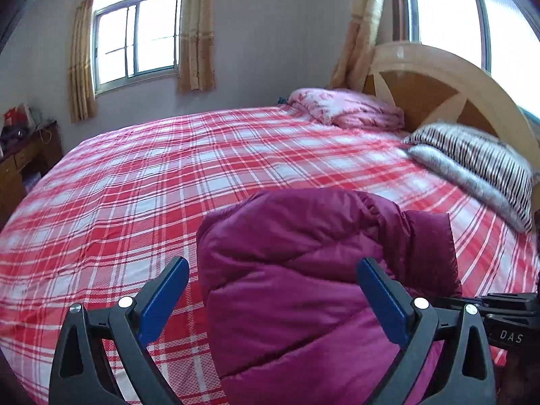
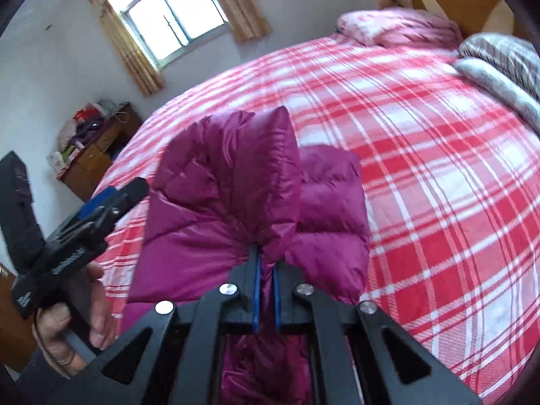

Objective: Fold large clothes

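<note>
The right gripper (image 2: 266,270) pinches a fold of the magenta puffer jacket (image 2: 236,182) near the bed's (image 1: 135,168) near edge; the left gripper (image 1: 273,290) hangs wide open. Next, likely a fresh left grip.

A home bedroom: a wide bed under a red-and-white plaid sheet (image 1: 162,182), a curved wooden headboard (image 1: 449,81), a striped pillow (image 1: 479,165), a folded pink quilt (image 1: 347,106), tan curtains (image 1: 195,33) flanking a barred window (image 1: 138,37), and a cluttered wooden desk (image 2: 98,155).
</note>
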The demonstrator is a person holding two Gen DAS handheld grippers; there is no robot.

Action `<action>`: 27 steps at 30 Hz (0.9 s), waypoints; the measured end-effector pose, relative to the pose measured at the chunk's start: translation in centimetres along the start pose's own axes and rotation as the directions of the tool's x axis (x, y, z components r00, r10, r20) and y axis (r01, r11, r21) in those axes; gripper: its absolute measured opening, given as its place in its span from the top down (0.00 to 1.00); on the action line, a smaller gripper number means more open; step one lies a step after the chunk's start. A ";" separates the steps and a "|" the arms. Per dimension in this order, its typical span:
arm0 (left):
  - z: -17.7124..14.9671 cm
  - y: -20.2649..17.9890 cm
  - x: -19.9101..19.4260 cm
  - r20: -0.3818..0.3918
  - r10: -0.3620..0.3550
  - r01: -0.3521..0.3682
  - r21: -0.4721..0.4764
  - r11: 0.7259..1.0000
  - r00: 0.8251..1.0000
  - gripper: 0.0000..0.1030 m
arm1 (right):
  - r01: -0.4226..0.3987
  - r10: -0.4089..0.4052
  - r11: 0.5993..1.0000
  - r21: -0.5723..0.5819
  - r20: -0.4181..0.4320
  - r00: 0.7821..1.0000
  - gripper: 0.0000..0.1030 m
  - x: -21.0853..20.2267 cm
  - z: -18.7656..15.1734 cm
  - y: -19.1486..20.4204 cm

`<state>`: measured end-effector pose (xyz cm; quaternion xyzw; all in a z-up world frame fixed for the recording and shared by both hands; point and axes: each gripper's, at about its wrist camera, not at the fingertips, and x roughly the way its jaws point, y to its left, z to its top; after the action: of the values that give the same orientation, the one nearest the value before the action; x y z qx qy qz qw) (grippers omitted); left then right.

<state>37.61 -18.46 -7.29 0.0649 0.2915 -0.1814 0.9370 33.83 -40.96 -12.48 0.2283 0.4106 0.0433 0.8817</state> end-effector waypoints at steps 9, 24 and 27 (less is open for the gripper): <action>-2.4 -1.9 3.7 -0.122 0.056 -0.048 0.070 0.996 0.991 0.03 | 0.011 -0.017 0.992 0.128 0.046 0.999 0.72 -0.3 -0.8 -3.9; -1.1 0.3 6.5 -0.145 0.280 -0.293 -0.077 0.953 0.949 0.03 | 0.209 -0.201 0.977 -0.028 0.183 0.962 0.46 2.5 1.9 0.5; -1.4 -0.1 7.2 -0.159 0.266 -0.279 -0.069 0.958 0.951 0.03 | 0.198 -0.195 0.980 0.000 0.178 0.965 0.46 3.2 1.8 -1.0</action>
<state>42.32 -20.45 -12.56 0.0753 0.3566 -0.0315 0.9307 37.16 -41.68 -14.15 0.1813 0.3510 -0.0612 0.9166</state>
